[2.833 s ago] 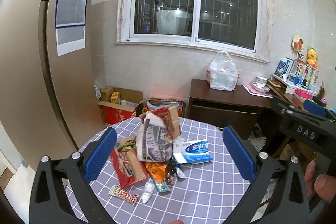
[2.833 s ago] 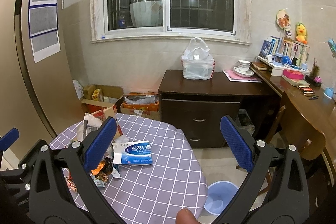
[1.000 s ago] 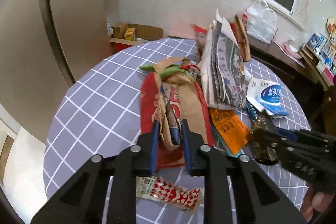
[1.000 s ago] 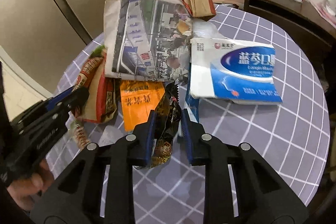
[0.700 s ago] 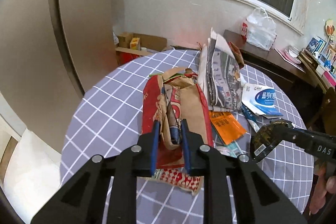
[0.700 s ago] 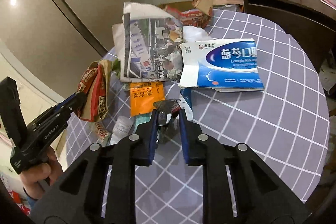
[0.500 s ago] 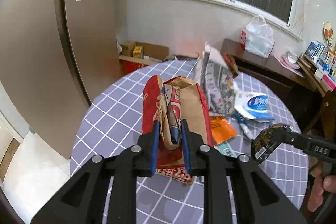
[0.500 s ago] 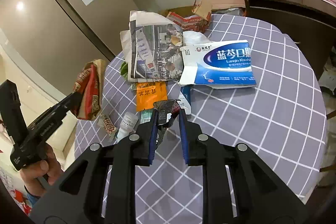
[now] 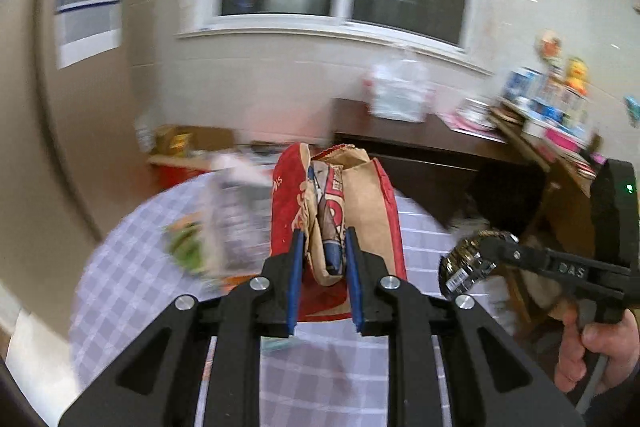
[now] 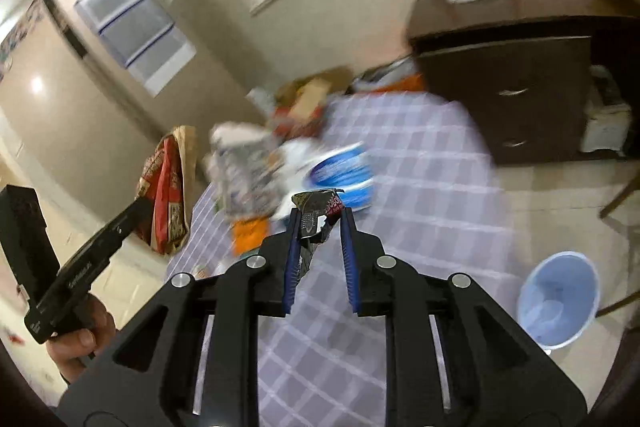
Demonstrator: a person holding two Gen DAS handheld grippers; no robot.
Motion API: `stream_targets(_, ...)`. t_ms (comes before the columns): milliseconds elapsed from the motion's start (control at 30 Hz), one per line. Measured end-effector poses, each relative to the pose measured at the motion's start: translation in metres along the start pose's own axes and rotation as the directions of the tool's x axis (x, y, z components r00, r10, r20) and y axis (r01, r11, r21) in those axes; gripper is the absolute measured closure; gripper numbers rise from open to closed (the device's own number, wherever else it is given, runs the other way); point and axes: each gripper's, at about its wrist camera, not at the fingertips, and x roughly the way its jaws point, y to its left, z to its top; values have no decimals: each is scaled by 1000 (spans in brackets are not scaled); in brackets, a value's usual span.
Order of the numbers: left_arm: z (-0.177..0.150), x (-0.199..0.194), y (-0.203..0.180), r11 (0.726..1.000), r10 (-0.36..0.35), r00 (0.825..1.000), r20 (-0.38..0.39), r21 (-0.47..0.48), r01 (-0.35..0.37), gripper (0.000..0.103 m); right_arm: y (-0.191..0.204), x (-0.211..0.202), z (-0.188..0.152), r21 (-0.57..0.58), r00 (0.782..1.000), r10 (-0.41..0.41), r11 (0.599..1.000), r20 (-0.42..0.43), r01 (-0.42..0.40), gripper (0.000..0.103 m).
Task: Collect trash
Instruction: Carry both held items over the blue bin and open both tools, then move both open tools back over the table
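- My left fingers (image 9: 325, 269) are clamped almost shut on the red and brown paper bag (image 9: 348, 203), gripping its crumpled middle; a second ago it lay flat on the bench (image 9: 160, 267), now it hangs clear above it.
- My right fingers (image 10: 320, 247) are pinched nearly closed on a dark foil wrapper (image 10: 316, 211), which sticks up between the blue pads; it too has come off the checked cloth since a second ago.
- Both views have swung from looking down at the pile to looking out across the room, and they are blurred, so I judge both hands are mid-carry.
- Left behind on the bench: the newspaper (image 10: 248, 167), the blue and white box (image 10: 340, 175), an orange packet (image 10: 248, 229) and some green scraps (image 9: 186, 243).
- The pale blue bin (image 10: 558, 301) stands on the floor just off the bench's near right edge, with what looks like a little already inside.
- I judge the first two pieces are secured, and the bin is the likely next stop; several pieces remain to collect.
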Motion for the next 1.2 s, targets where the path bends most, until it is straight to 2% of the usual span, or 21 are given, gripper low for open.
stream_targets(100,4,25,-51,992,-101,994,-31,66,103,84,-55,-34,3,92,993,-98,991,61,93,83)
stream_targets(167,1,47,-89,977,-182,980,-85,96,190,84,-91,-49,-1,158,984,-167,975,70,154,83)
stream_targets(233,-8,75,-125,958,-247,956,-156,112,265,84,-133,-62,-10,230,968,-244,947,59,225,83)
stream_targets(300,-22,105,-164,933,-300,921,-247,124,338,84,-179,-68,-25,318,953,-303,905,19,281,83)
stream_targets(367,-38,128,-196,915,-320,895,-312,143,377,84,-213,-67,-38,368,937,-349,869,-23,332,83)
stream_targets(433,-55,154,-227,898,-333,861,-385,150,414,84,-244,-63,-51,413,929,-363,837,-70,359,83)
stream_targets(500,-71,176,-253,889,-324,837,-442,161,429,84,-269,-56,-60,447,920,-376,808,-111,384,83)
stream_targets(533,-79,188,-265,884,-319,820,-475,163,438,84,-280,-54,-63,458,918,-377,799,-122,389,83)
stream_targets(667,-104,227,-301,876,-291,772,-565,166,452,84,-315,-46,-76,507,918,-365,768,-157,392,80)
stream_targets(733,-115,243,-312,873,-279,748,-603,165,459,83,-331,-41,-81,539,921,-350,750,-169,384,63)
stream_targets(767,-121,251,-318,871,-271,733,-625,166,463,83,-338,-42,-84,564,923,-347,734,-169,379,39)
stream_targets(800,-126,259,-324,871,-260,721,-642,167,462,80,-342,-45,-85,583,922,-350,720,-164,377,34)
stream_targets(833,-128,268,-327,870,-260,709,-655,160,466,78,-346,-49,-87,598,920,-361,707,-153,378,34)
stream_targets(867,-132,275,-330,869,-258,697,-669,155,469,69,-348,-54,-88,609,918,-369,698,-145,377,33)
stream_targets(900,-132,279,-329,871,-251,693,-676,155,466,59,-349,-60,-89,617,916,-377,691,-137,377,31)
stream_targets(933,-133,286,-331,879,-233,697,-678,160,450,32,-351,-63,-88,622,913,-385,685,-132,379,29)
stream_targets(967,-133,287,-329,885,-223,708,-670,165,435,20,-350,-68,-88,624,910,-394,682,-127,382,27)
stream_targets(1100,-126,285,-320,884,-216,727,-652,185,428,20,-344,-84,-88,622,900,-425,680,-96,387,12)
stream_targets(1200,-112,269,-309,893,-226,758,-612,182,412,18,-336,-91,-85,621,892,-445,679,-74,391,7)
